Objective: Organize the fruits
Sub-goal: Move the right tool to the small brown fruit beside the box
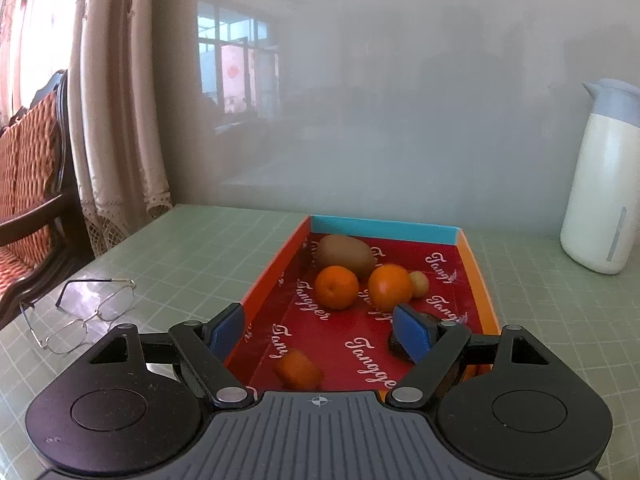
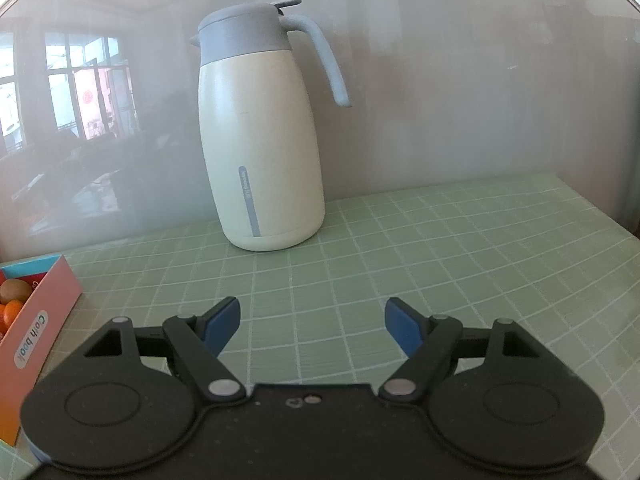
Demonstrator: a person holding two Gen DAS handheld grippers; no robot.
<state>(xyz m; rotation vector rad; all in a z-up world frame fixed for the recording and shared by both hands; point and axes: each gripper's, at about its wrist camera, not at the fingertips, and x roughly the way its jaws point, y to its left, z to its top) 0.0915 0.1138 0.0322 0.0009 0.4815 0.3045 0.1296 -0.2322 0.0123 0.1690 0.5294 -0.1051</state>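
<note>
On our left, glasses lie on the green worktop. Our left gripper hangs spread over the red-lined box, pinching nothing; a blurred orange piece sits below, with two oranges and a kiwi farther in. Our right gripper gapes empty before the thermos jug.
</note>
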